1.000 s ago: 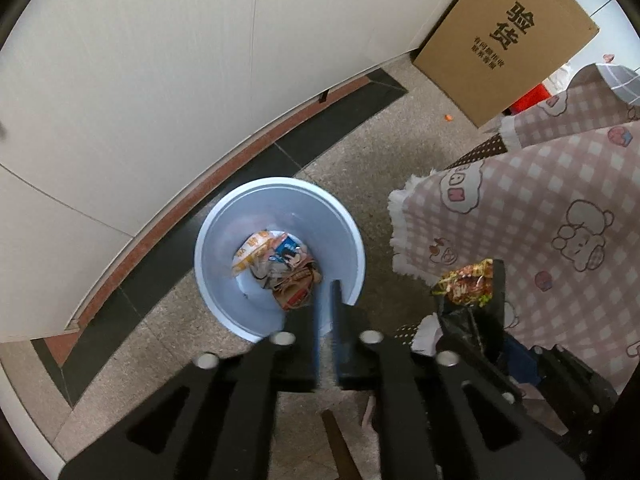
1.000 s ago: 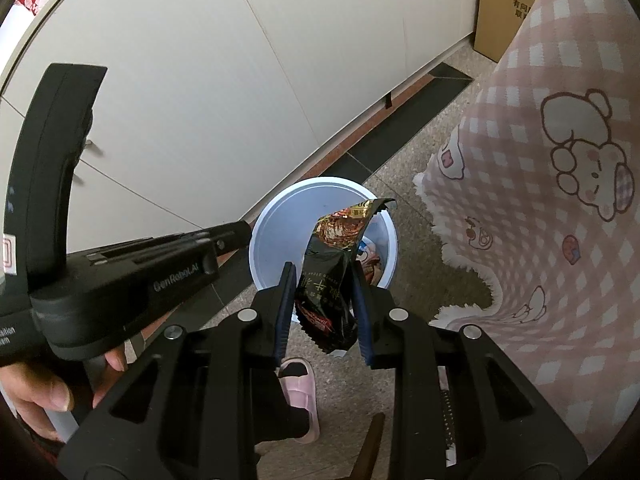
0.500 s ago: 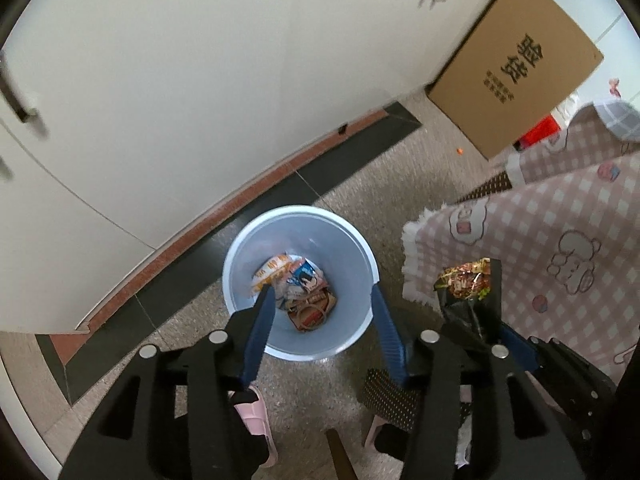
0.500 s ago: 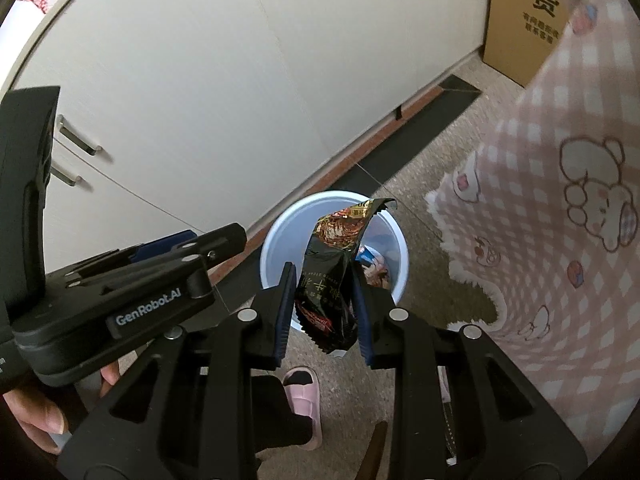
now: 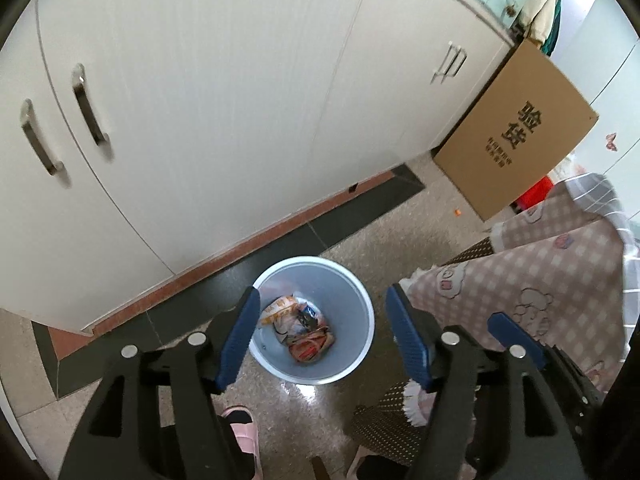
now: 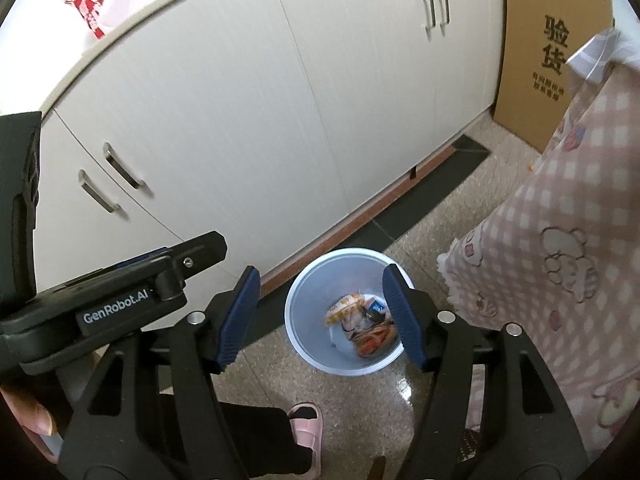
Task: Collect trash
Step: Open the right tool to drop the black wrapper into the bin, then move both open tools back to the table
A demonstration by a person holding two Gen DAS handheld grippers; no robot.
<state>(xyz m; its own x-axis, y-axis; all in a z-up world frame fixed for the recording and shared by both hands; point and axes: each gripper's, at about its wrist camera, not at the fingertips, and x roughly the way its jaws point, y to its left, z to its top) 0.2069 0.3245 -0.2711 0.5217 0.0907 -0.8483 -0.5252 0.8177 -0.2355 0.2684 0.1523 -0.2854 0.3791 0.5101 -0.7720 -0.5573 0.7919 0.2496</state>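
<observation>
Hanging above the floor, both grippers are seen pointed steeply down at a pale blue waste bin (image 5: pixel 362 340). In the left wrist view the left gripper (image 5: pixel 320 338) sits at lower centre with its jaws spread wide, having just been opening, and nothing is held between the blue pads (image 5: pixel 240 338); the bin's mouth is framed in the gap. In the right wrist view the right gripper (image 6: pixel 320 316) is likewise shown at lower centre, its jaws apart after just opening, and no item is gripped between them. The dark snack packet that was pinched there in the earlier pictures is no longer seen in the jaws.

The trash (image 5: pixel 298 330) is found at the bottom of the bin: several crumpled wrappers in orange, white, red and blue, piled together. In the right wrist view the same wrappers (image 6: pixel 360 326) are seen low in the bin (image 6: pixel 304 320), partly hidden by the right pad.

The bin is placed on a speckled floor (image 5: pixel 360 248), near a white cabinet (image 5: pixel 200 100) that fills the upper left of both frames. A cardboard box (image 5: pixel 516 136) is leaned at the upper right. A pink checked cloth (image 5: pixel 540 292) is draped at the right edge. A pink slipper (image 6: pixel 306 426) is seen at the bottom centre of the right wrist view.
</observation>
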